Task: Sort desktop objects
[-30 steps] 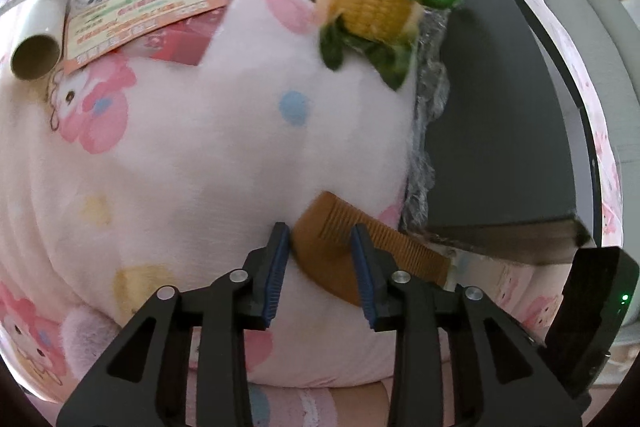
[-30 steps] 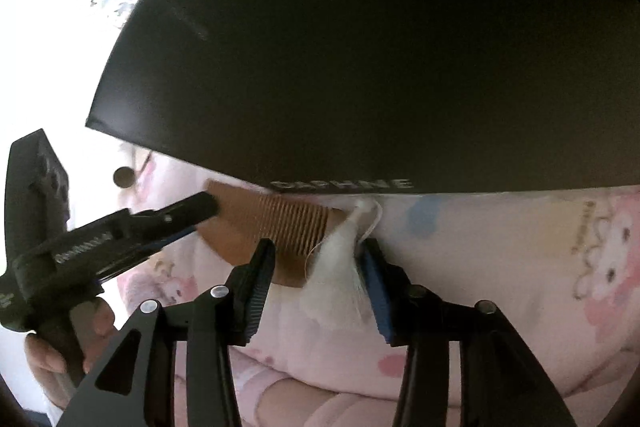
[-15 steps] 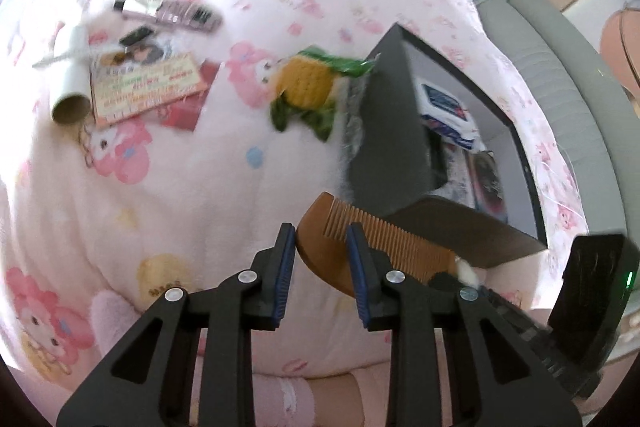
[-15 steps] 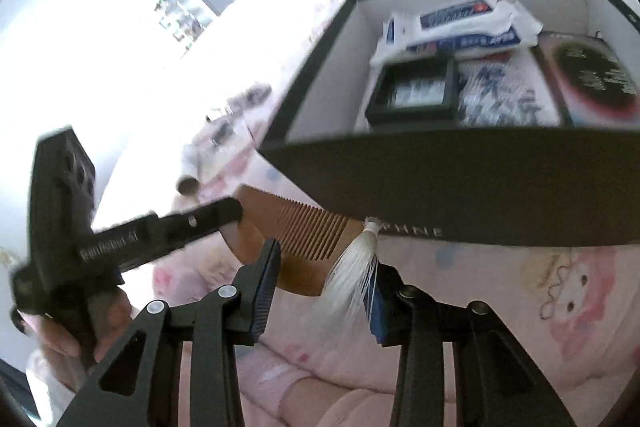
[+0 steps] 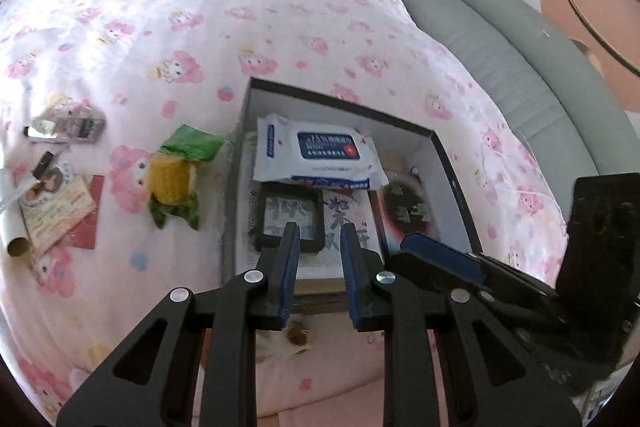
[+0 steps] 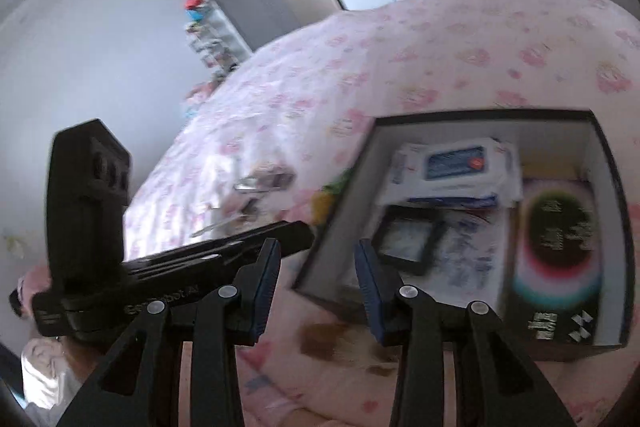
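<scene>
Left wrist view: the left gripper (image 5: 318, 231) hangs over the open black box (image 5: 456, 179), aimed down at the small framed picture (image 5: 290, 217) inside. Its blue pads are drawn nearly together and pinch nothing. Under the jaws, low in the view just outside the box's near wall, I can make out a brown scrap of the comb (image 5: 297, 335) and its white tassel (image 5: 276, 347) against the pink blanket (image 5: 160, 27). Whether it lies there or dangles I cannot tell. The wipes pack (image 5: 320, 155) fills the far end of the box, and the corn toy (image 5: 172, 183) waits out on the blanket to the left.

Right wrist view: the right gripper (image 6: 318, 247) is spread. Its jaws have just been closing a little, with nothing between them. The same brown shape, blurred, sits low between the fingers, in front of the box.

To my eye the comb is not in either grip, so the step is to take it again. I would bring one gripper back down, open it wide enough to pass over the wooden spine, and pinch the wood, not the tassel, which would let it swing. Then lift it clear of the near wall and lay it flat on the bare stretch beside the framed picture.
</scene>
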Tool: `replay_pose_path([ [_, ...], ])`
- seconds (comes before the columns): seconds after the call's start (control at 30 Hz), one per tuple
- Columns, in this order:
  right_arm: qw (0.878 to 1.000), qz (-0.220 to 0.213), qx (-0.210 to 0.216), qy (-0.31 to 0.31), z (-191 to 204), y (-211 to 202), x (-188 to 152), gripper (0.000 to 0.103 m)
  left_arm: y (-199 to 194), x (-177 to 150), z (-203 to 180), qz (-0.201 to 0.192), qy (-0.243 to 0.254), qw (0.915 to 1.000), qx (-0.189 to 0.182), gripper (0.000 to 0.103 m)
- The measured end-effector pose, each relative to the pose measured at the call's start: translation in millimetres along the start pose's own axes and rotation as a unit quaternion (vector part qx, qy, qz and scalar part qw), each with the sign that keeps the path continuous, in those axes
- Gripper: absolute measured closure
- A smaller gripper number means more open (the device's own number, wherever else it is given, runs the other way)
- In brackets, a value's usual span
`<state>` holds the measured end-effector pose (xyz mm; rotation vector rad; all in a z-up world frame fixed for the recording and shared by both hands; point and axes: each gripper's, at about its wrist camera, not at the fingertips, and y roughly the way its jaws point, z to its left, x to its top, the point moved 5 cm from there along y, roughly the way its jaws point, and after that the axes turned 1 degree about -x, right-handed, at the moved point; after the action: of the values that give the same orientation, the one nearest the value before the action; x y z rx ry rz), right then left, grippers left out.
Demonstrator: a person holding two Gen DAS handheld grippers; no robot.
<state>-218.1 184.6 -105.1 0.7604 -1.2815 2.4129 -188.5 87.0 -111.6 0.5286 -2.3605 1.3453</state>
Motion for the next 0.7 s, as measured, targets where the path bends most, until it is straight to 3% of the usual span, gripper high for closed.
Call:
replay_pose_path([
  [0.2, 0.999, 0.038, 0.010, 0.033, -28.7, -2.4, -28.6, 0.068, 2.9, -27.3, 46.6, 0.018, -0.016, 0.9997, 0.005, 0.084],
  [0.43, 0.998, 0.064, 0.010, -0.006, -4.9, 1.1, -56.5, 0.068, -13.5, -55.6, 89.0, -0.005, -0.043, 0.9991, -0.004, 0.084],
  [0.53, 0.995, 0.097, 0.011, -0.019, 4.8, 16.8, -70.7, 0.068, 5.7, -71.0, 115.8, 0.023, -0.094, 0.9947, 0.032, 0.084],
  [0.6, 0.991, 0.131, -0.003, -0.016, 1.3, 33.7, -80.0, 0.068, 24.1, -84.8, 134.9, 0.063, -0.136, 0.9874, 0.053, 0.084],
  [0.7, 0.981, 0.183, -0.042, 0.053, -26.0, 59.2, -92.0, 0.068, 44.7, -96.9, 149.5, 0.109, -0.174, 0.9768, 0.059, 0.081],
])
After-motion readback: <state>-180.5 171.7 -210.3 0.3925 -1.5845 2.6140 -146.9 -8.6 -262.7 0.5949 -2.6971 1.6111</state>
